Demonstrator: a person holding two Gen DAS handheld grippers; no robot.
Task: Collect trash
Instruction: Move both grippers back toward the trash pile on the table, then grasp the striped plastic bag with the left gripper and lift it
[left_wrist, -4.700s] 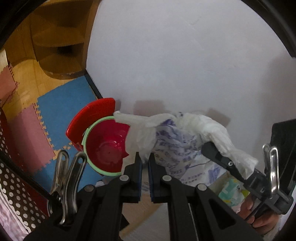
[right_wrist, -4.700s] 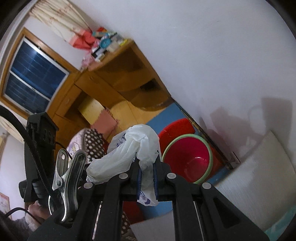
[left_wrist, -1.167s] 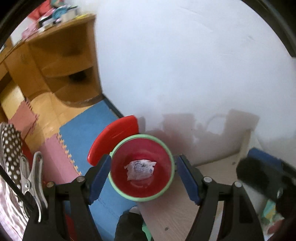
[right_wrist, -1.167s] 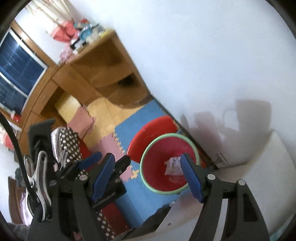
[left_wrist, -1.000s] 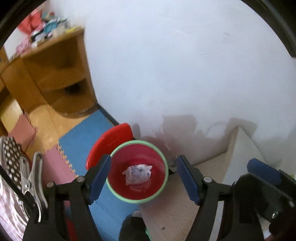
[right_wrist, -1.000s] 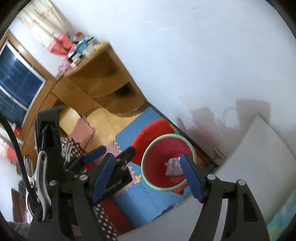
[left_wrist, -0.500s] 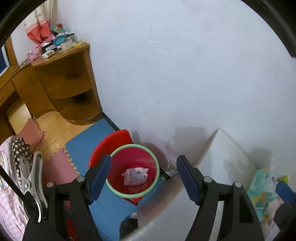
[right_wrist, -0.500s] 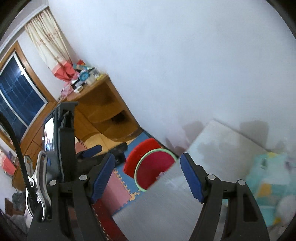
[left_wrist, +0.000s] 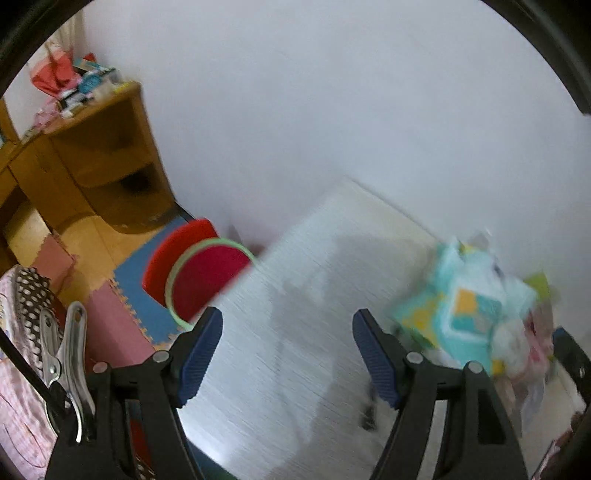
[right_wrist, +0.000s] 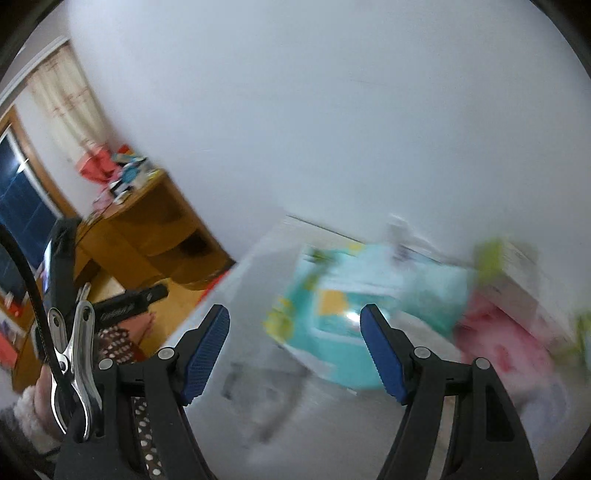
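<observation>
A red bin with a green rim (left_wrist: 207, 277) stands on the floor beside the white table (left_wrist: 295, 332); the table edge hides part of it. My left gripper (left_wrist: 287, 332) hangs open over the bare tabletop with nothing between its fingers. A blurred heap of trash lies on the table's right: a turquoise and yellow packet (left_wrist: 465, 310) with crumpled wrappers beside it. In the right wrist view my right gripper (right_wrist: 294, 328) is open and empty, the turquoise packet (right_wrist: 332, 306) just beyond its fingers, pink (right_wrist: 495, 332) and green wrappers further right. The other gripper's body (right_wrist: 122, 306) shows at left.
A wooden corner desk (left_wrist: 92, 166) with clutter on top stands against the white wall. Blue and pink foam mats (left_wrist: 122, 291) cover the floor by the bin. A dotted fabric (left_wrist: 26, 295) and a person's sleeve (right_wrist: 22, 424) are at the left edge.
Both grippers swung right, away from the bin and over the table. The bin with the dropped white bag slid left and partly behind the table edge; the trash heap came into view.
</observation>
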